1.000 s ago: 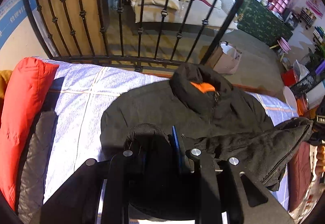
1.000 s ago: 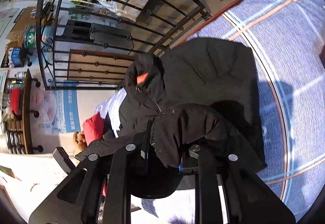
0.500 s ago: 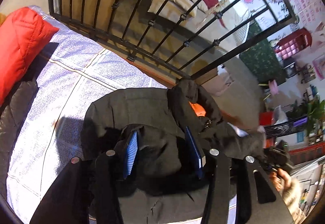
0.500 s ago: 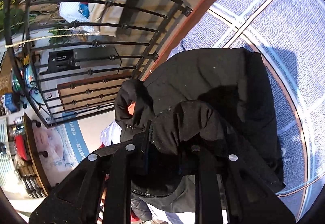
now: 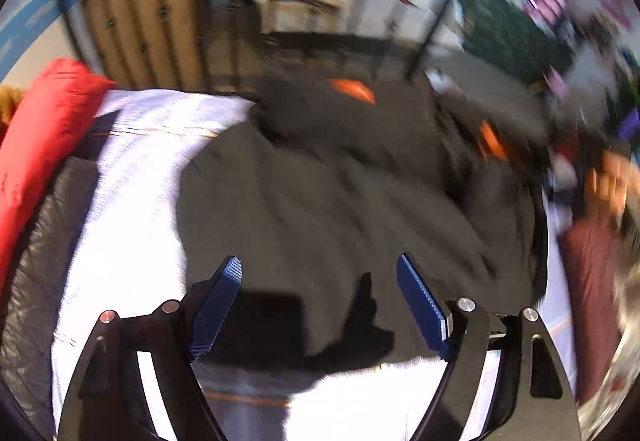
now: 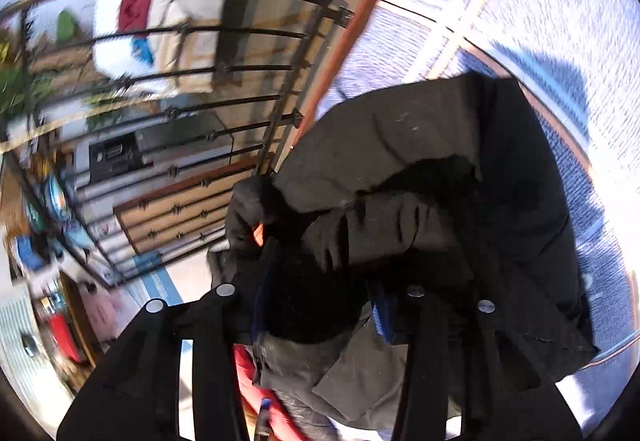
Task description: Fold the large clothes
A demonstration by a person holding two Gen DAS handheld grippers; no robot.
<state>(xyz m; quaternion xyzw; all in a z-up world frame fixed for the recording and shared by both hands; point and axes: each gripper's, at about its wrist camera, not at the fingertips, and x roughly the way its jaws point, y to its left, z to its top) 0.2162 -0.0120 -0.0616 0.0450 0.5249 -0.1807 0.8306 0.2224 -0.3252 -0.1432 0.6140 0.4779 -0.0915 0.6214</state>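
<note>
1. At the far left, a red padded garment (image 5: 36, 145) and a grey quilted one (image 5: 36, 265) are seen lying along the edge of the checked bedspread (image 5: 132, 177), apparently set aside there to await their turn.
2. The black jacket (image 5: 340, 193) is spread across the middle of the bedspread, collar toward the iron railing (image 6: 224, 69), so that a flat surface is offered for folding.
3. The left gripper (image 5: 320, 277) is held above the jacket's lower part; its jaws have just been opening and stand wide with nothing between them. The blue pads (image 5: 218, 305) are clear of the cloth, presumably because a fold has been laid down.
4. The right gripper (image 6: 320, 301) has also just been opening. A dark bunch of jacket sleeve (image 6: 384, 225) lies between its partly parted jaws; whether the pads press on it cannot be told.
</note>
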